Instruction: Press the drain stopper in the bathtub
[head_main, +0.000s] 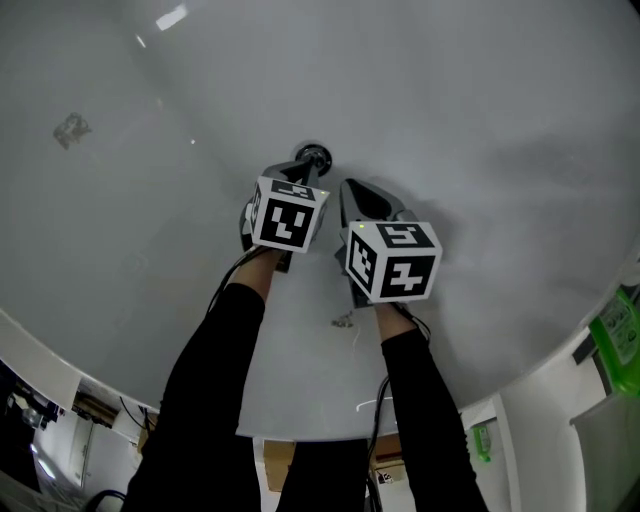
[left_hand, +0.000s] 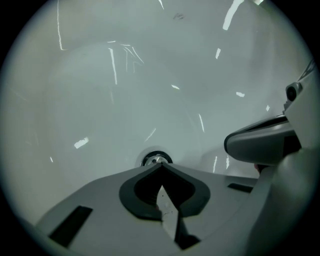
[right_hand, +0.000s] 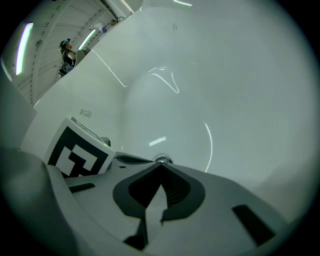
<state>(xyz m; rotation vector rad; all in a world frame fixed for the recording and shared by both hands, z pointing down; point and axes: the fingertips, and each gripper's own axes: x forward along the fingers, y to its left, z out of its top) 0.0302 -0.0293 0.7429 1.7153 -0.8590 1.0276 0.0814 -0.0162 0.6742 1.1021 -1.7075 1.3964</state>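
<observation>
The round chrome drain stopper (head_main: 314, 157) sits in the floor of the white bathtub (head_main: 480, 120). My left gripper (head_main: 301, 171) is shut with nothing in it, its tips just short of the stopper. In the left gripper view the stopper (left_hand: 156, 159) peeks out right above the closed tips of the left gripper (left_hand: 160, 164). My right gripper (head_main: 349, 188) is also shut and empty, beside the left one and slightly nearer to me. Its own view shows the stopper (right_hand: 162, 160) just past the tips of the right gripper (right_hand: 161, 164).
The tub rim (head_main: 300, 425) curves along the near side, with a small scrap (head_main: 343, 321) lying just inside it. A green bottle (head_main: 618, 332) stands outside the tub at the right. A faint mark (head_main: 72, 129) shows on the tub wall at far left.
</observation>
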